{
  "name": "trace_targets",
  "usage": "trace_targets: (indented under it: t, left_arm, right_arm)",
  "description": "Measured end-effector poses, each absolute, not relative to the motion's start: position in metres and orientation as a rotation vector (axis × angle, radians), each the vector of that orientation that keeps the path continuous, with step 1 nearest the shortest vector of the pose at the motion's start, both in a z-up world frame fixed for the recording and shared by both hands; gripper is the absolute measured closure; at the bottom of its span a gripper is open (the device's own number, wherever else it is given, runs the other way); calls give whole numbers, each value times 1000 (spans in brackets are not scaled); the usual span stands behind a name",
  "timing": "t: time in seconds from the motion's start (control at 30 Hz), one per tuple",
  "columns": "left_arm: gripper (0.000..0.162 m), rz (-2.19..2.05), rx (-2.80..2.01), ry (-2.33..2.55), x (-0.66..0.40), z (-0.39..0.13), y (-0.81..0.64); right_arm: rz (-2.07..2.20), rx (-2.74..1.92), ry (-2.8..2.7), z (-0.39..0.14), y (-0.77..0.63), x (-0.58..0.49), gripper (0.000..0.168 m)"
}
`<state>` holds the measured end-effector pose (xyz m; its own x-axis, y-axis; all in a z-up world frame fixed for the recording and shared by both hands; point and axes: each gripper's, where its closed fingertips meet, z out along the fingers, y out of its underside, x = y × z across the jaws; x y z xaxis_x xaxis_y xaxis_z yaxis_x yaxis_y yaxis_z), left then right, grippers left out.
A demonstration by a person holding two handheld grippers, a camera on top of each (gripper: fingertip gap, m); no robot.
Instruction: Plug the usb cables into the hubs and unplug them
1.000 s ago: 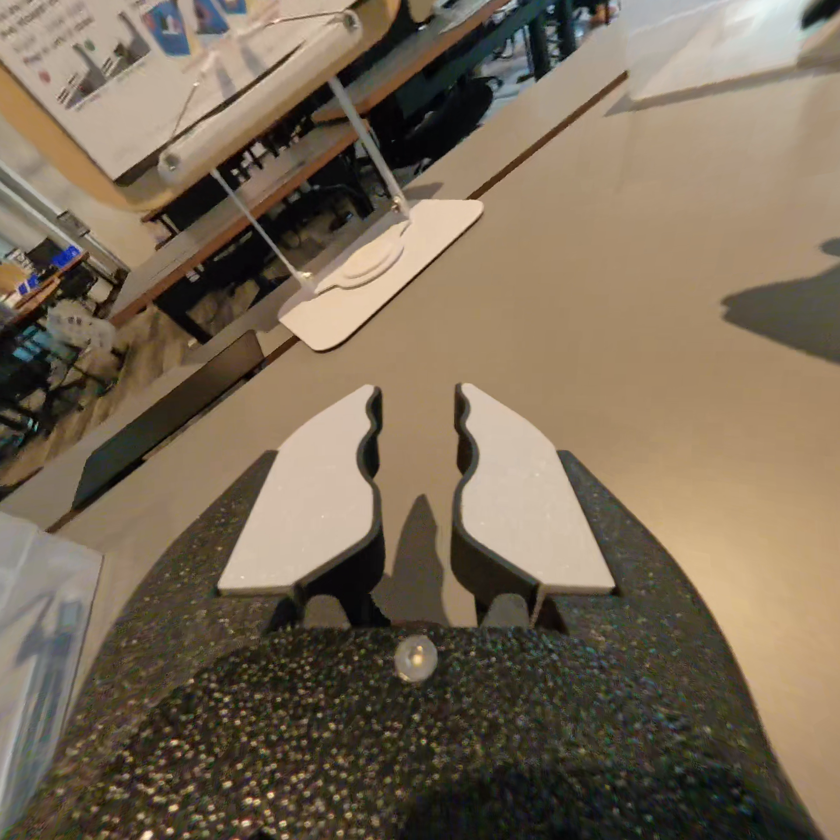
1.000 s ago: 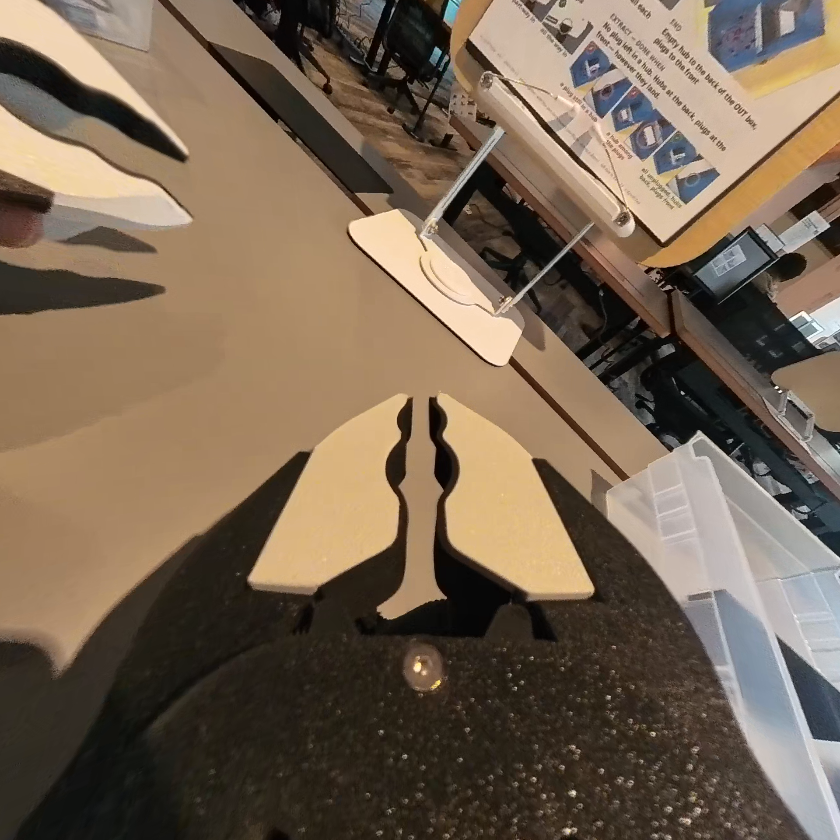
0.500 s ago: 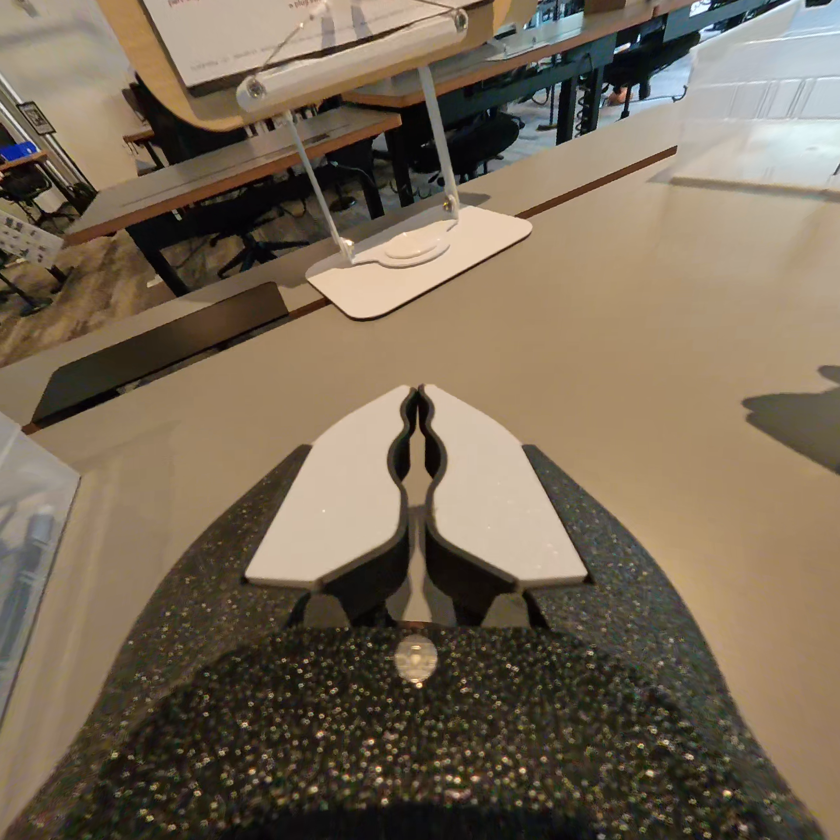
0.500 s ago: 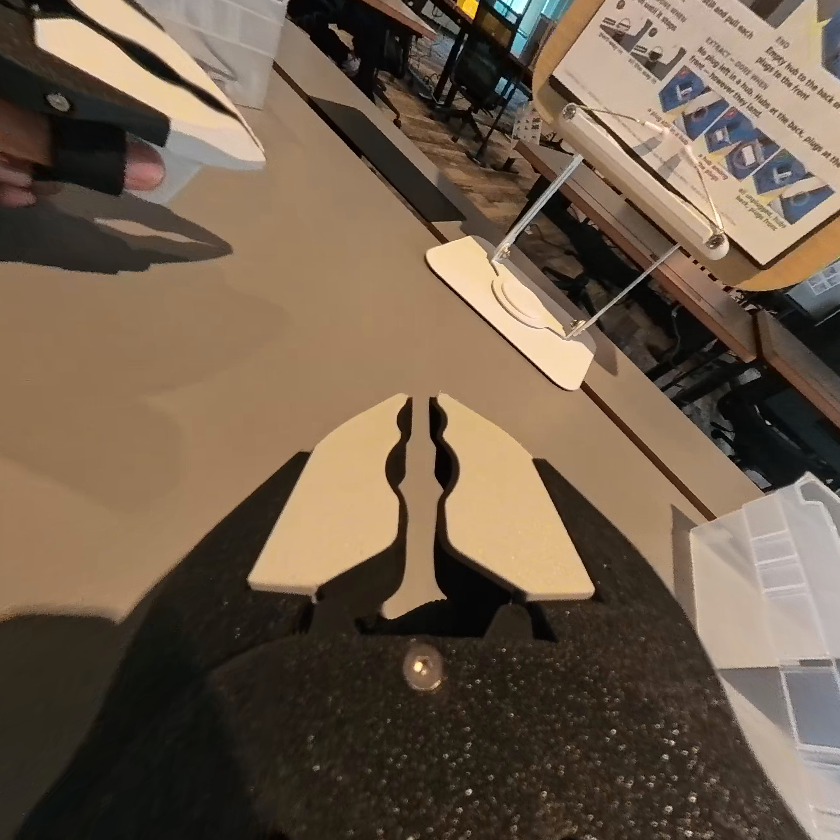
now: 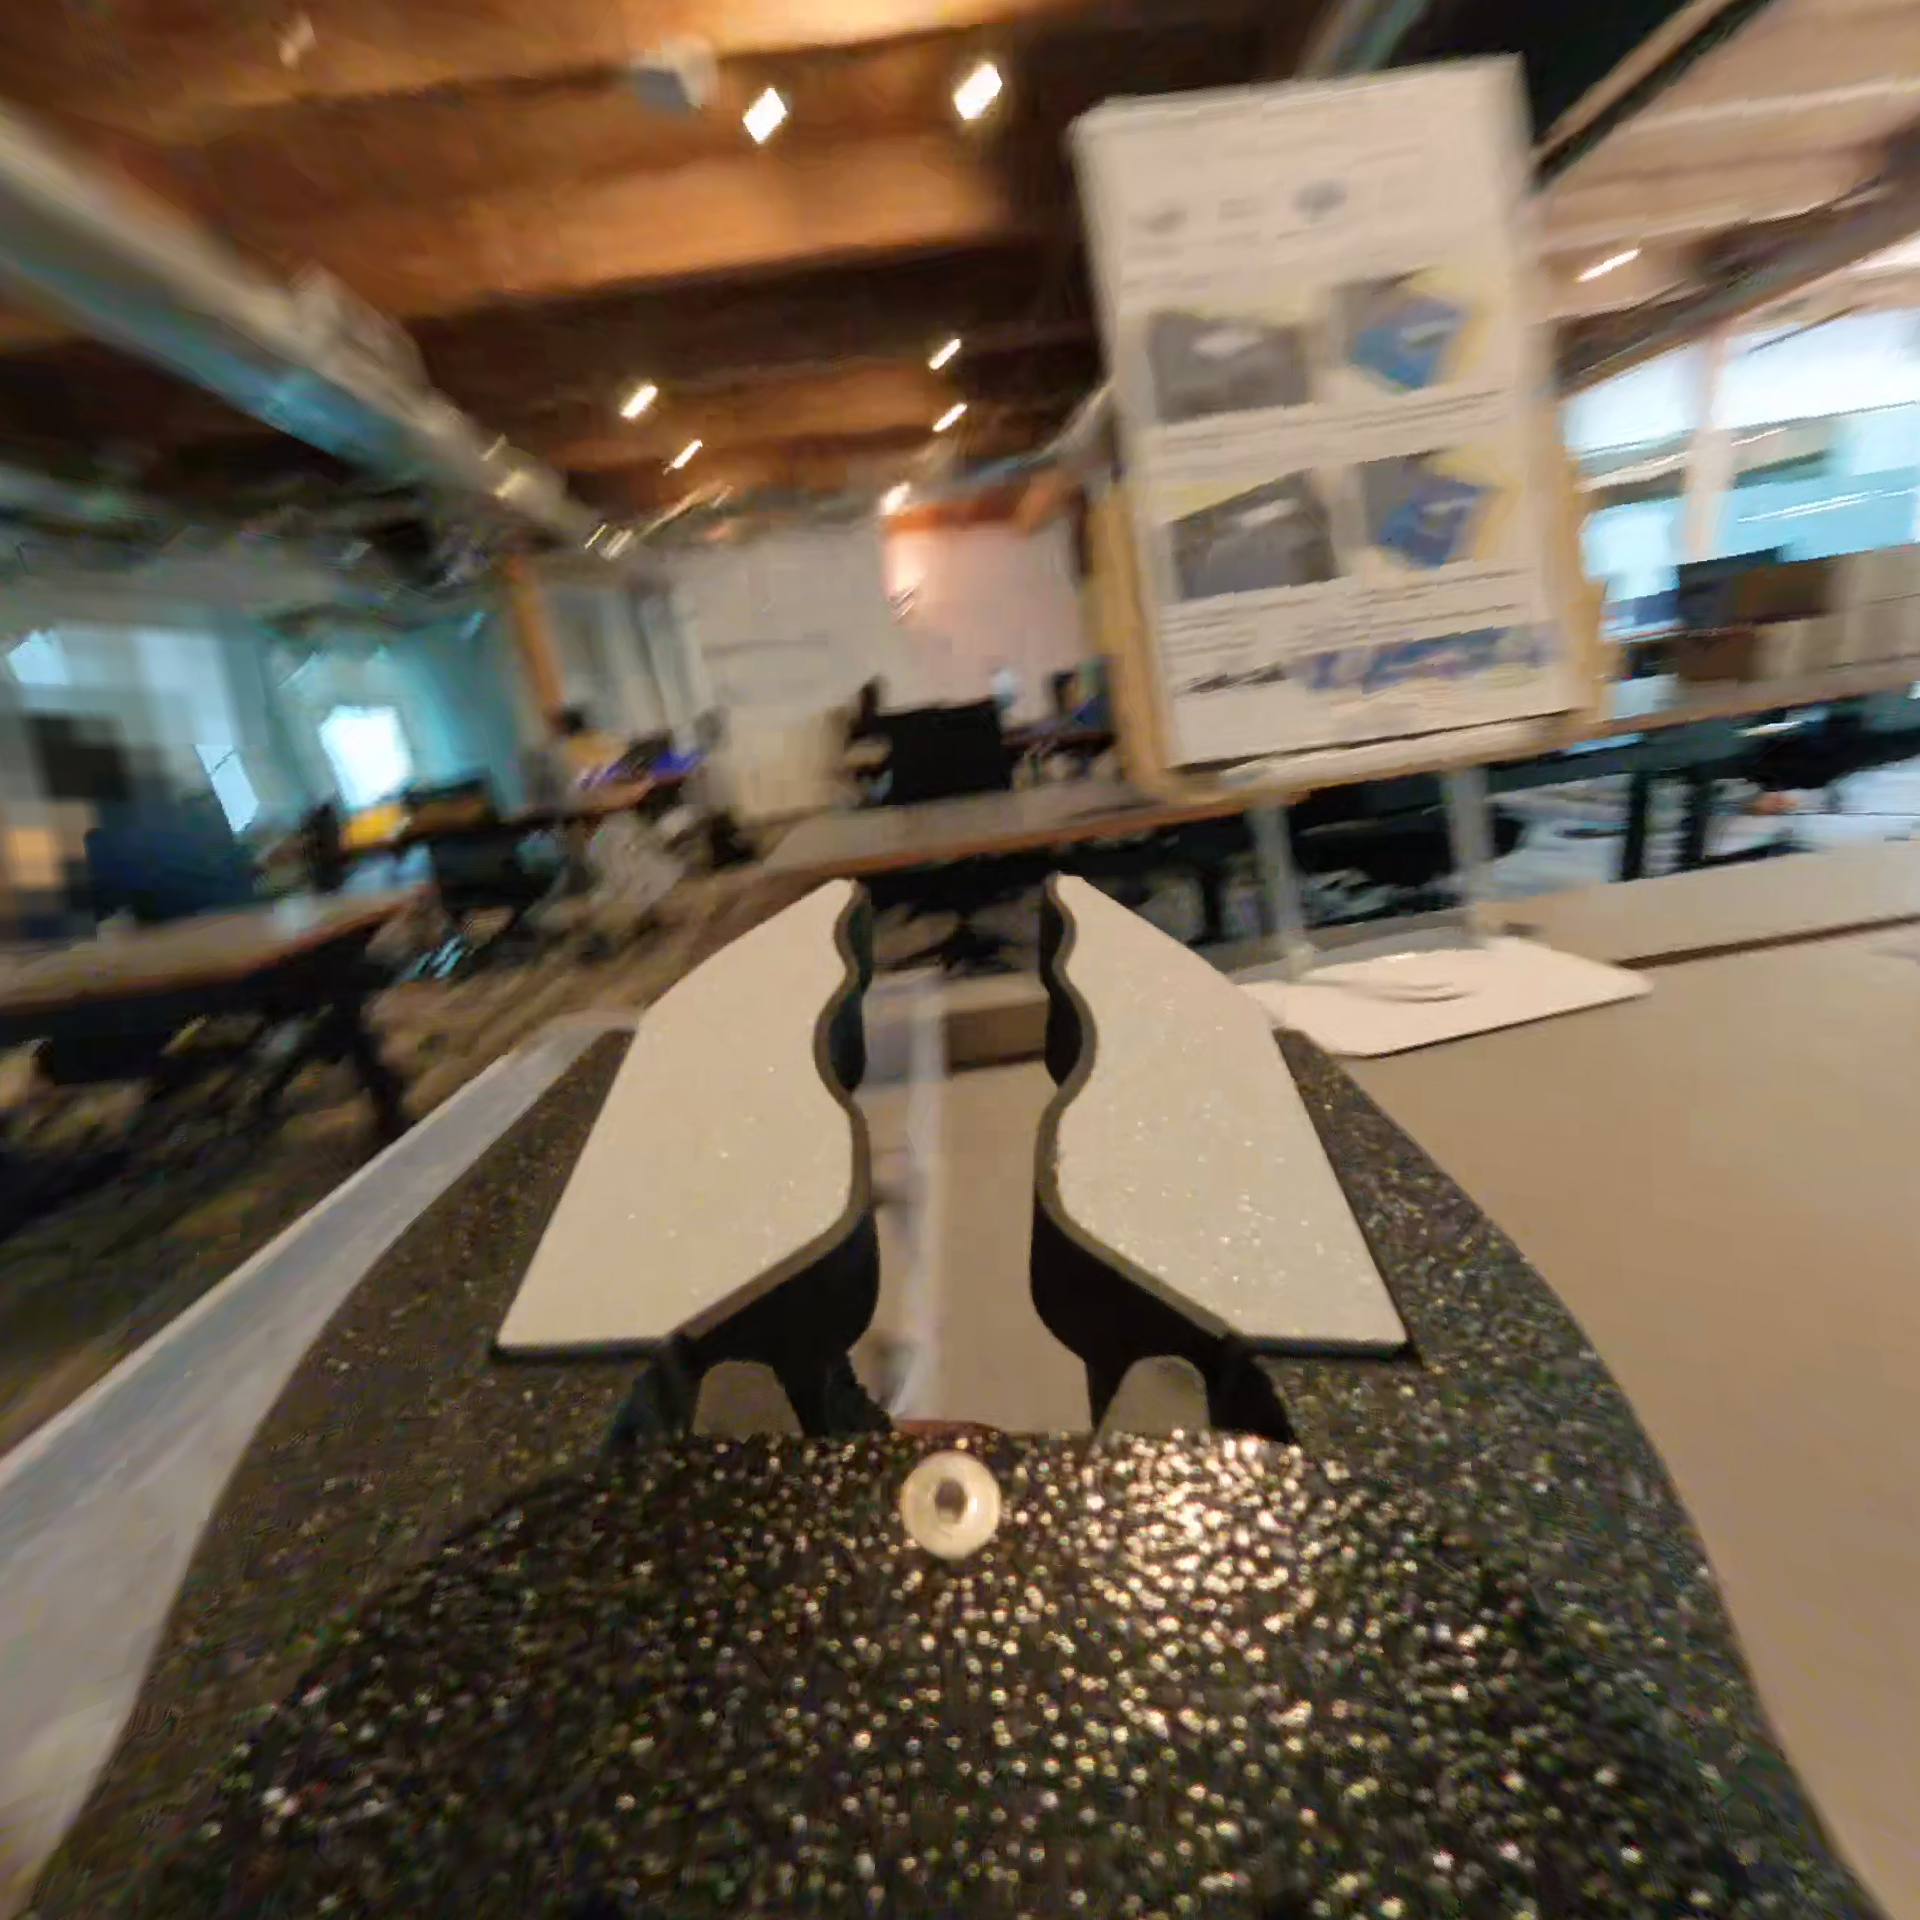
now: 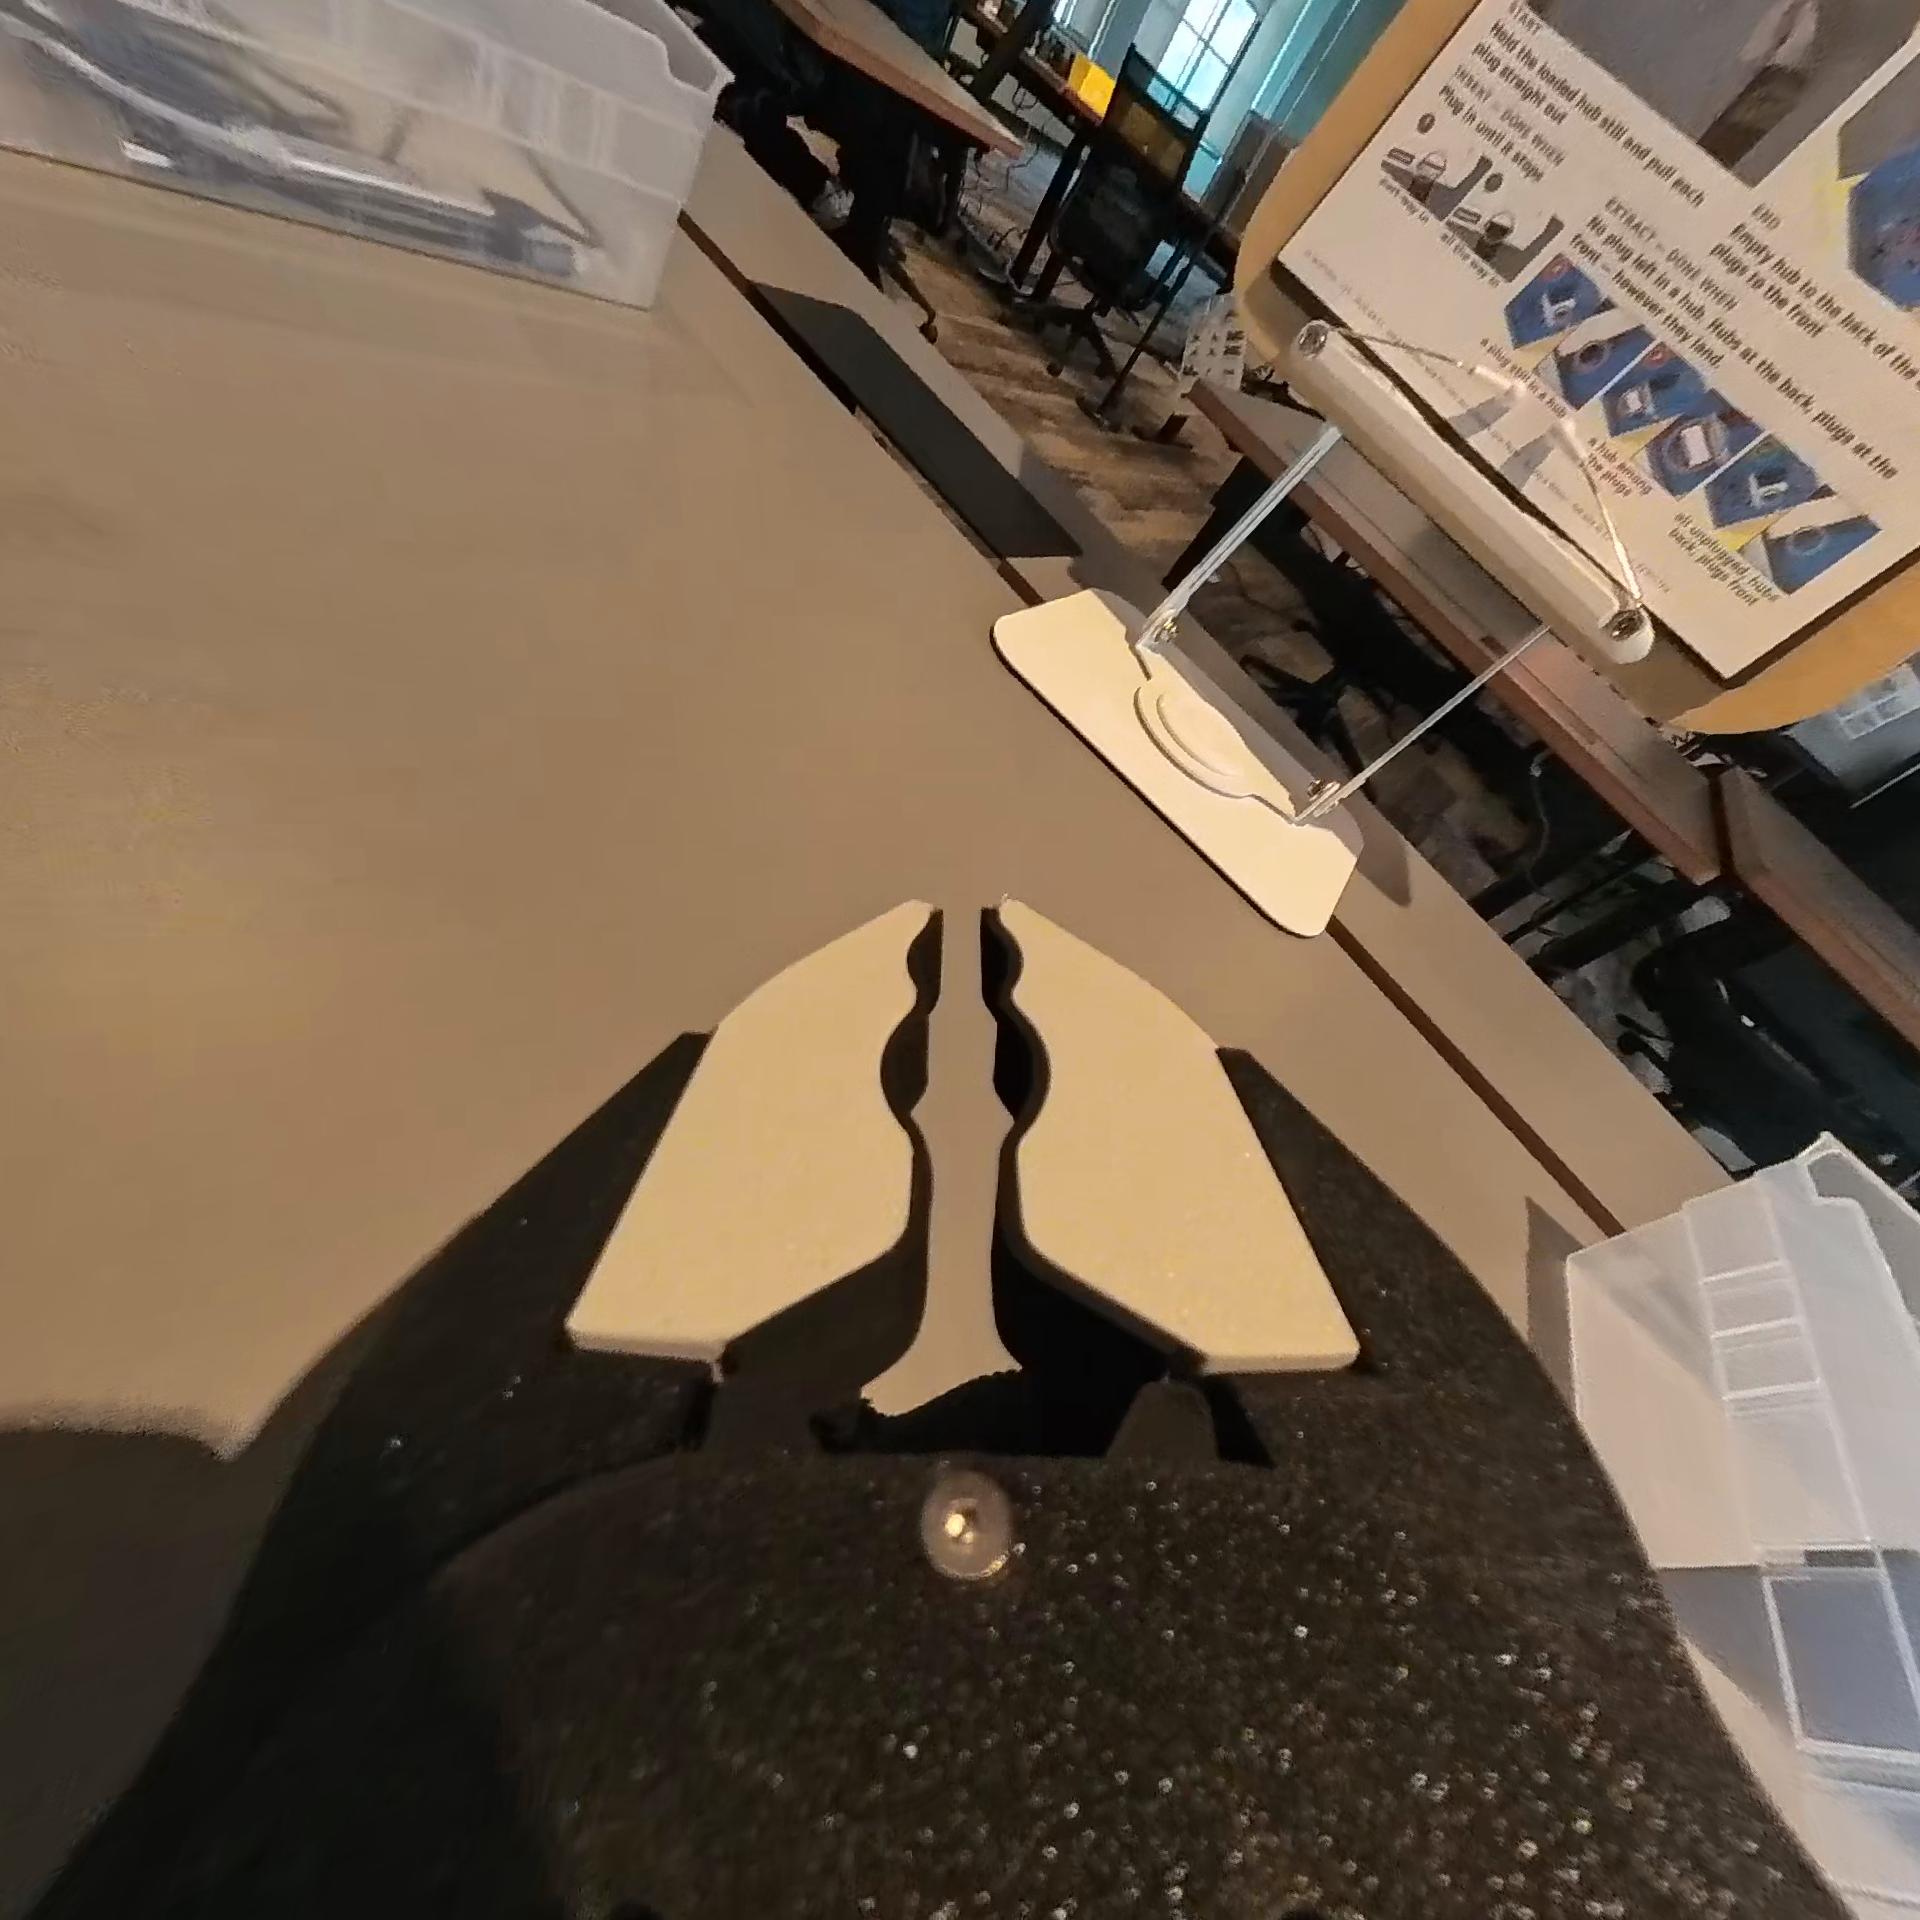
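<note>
No USB cable or hub shows plainly in either view. My left gripper (image 5: 951, 904) is open with nothing between its fingers; it is tilted up over the table's far edge and its view is blurred by motion. My right gripper (image 6: 964, 914) hovers over the bare grey table (image 6: 416, 727). Its fingers stand a narrow slit apart, and only the table shows through it. The left gripper is out of sight in the right wrist view.
A clear plastic bin (image 6: 364, 135) with dark, blurred contents stands at the table's far left. A second clear bin (image 6: 1766, 1455) is at the near right. An instruction sheet (image 6: 1662, 312) on a white-based stand (image 6: 1174, 748) stands at the far edge; it also shows in the left wrist view (image 5: 1320, 416).
My left gripper closed on air, then opened again, and swung upward toward the room. It has left the right wrist view. My right gripper has shifted only slightly, its slit unchanged.
</note>
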<state>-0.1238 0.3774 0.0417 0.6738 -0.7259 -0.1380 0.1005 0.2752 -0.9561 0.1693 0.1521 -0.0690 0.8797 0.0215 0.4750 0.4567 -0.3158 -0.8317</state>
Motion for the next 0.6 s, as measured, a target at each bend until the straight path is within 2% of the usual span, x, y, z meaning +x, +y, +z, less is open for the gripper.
trace_targets:
  t: [0.13,0.33,0.47,0.6]
  left_arm:
    - [126,-547,-1548,620,-194,20,441]
    - [117,-498,-2016,893,-192,-50,481]
    - [118,-318,-2358,1045,-197,-107,510]
    - [121,-299,-2543,1037,-192,-136,528]
  right_arm:
    - [-437,-1878,-356,-77,155,170,162]
    - [-456,-1922,-349,-89,161,176,162]
    - [-512,-1921,-338,-87,160,183,161]
    - [-561,-1917,-339,-85,158,188,161]
